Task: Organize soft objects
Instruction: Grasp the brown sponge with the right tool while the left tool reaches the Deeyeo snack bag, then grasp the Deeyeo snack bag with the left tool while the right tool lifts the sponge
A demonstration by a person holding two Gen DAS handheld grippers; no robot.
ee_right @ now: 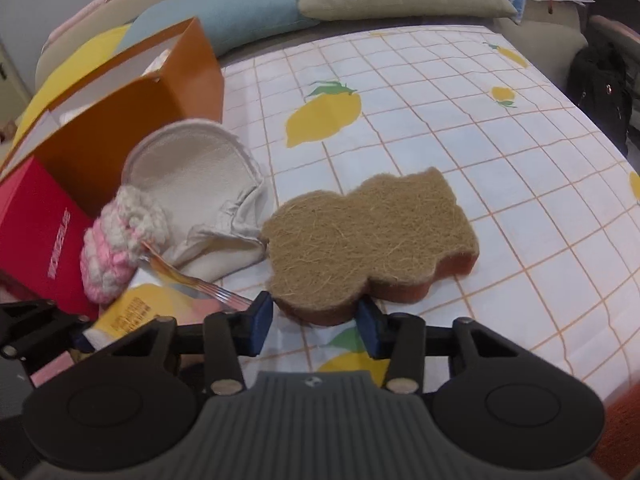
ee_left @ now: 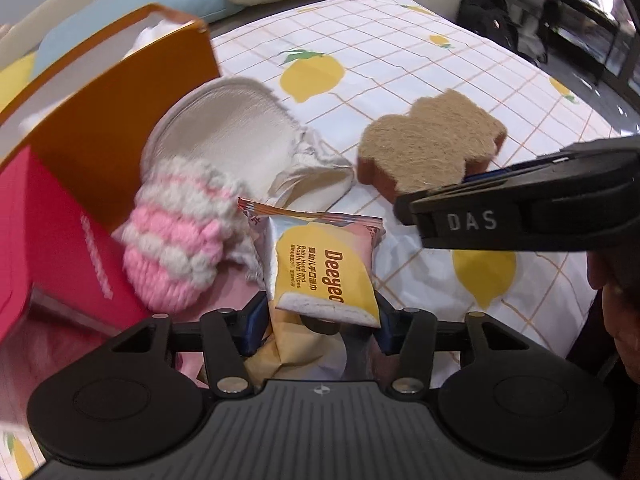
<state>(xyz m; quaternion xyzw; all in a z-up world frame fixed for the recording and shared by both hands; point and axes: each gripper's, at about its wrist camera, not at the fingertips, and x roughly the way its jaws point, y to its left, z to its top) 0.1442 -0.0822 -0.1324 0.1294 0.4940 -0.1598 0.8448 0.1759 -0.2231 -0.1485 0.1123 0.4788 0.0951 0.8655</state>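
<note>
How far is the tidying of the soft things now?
Some white soft items already lie inside the orange box. The left gripper holds the wet wipes pack; the right gripper is closing around the sponge. The slipper lies on the lemon-print sheet, not yet handled.
</note>
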